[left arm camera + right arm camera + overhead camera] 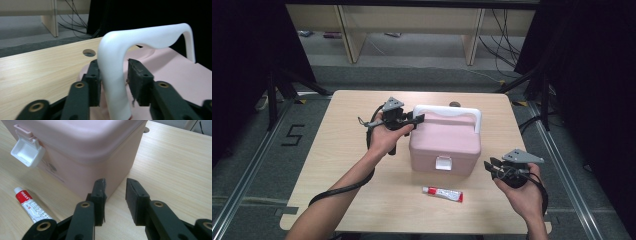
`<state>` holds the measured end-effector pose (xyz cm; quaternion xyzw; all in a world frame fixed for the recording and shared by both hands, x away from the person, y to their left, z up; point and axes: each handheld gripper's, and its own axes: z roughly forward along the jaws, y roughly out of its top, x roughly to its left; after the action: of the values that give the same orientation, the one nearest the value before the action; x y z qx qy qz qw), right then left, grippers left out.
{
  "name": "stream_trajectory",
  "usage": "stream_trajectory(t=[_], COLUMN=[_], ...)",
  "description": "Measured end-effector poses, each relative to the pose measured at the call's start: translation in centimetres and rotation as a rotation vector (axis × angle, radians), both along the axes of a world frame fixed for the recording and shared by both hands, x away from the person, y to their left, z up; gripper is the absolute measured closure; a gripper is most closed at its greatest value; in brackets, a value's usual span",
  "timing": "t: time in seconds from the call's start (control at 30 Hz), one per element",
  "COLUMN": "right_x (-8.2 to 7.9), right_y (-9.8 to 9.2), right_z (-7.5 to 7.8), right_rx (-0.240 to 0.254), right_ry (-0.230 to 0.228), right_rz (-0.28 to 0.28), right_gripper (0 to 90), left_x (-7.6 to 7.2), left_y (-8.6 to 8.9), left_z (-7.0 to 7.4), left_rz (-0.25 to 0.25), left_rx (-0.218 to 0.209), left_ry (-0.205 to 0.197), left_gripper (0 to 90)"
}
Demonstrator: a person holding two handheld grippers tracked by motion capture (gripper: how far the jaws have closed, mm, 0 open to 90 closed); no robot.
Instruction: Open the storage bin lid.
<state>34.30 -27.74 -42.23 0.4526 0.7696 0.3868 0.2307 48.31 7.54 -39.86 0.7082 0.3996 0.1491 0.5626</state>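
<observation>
A pink lidded box (444, 142) with a white carry handle (447, 111) stands in the middle of the wooden table (352, 165). My left gripper (417, 120) reaches in from the box's left, and its jaws straddle the left leg of the handle (112, 75). One pad (94, 82) lies against that leg, while a narrow gap shows at the other pad (138, 80). My right gripper (489, 166) hovers open and empty by the box's front right corner (110, 170). A white latch (27, 152) hangs flipped out on the box front.
A small white and red tube (442, 194) lies on the table in front of the box, also seen as the tube (30, 205) in the right gripper view. A round hole (89, 52) is cut in the tabletop behind the box. Dark stands flank the table.
</observation>
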Motion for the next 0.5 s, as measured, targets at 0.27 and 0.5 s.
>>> stream_trajectory(t=[0.27,0.5], right_x=[-0.10,-0.04], right_y=[0.64,0.95], right_z=[0.04,0.20], right_rx=[0.009,0.014], right_ry=[0.012,-0.012], right_rz=[0.018,0.050], right_gripper=[75.7,80.8], left_x=[0.12,0.32], left_y=[0.17,0.15], left_z=[0.44,0.80], left_rz=[0.010,0.012], left_rx=[-0.052,-0.068], left_ry=[0.052,0.082], left_gripper=[72.4,72.5])
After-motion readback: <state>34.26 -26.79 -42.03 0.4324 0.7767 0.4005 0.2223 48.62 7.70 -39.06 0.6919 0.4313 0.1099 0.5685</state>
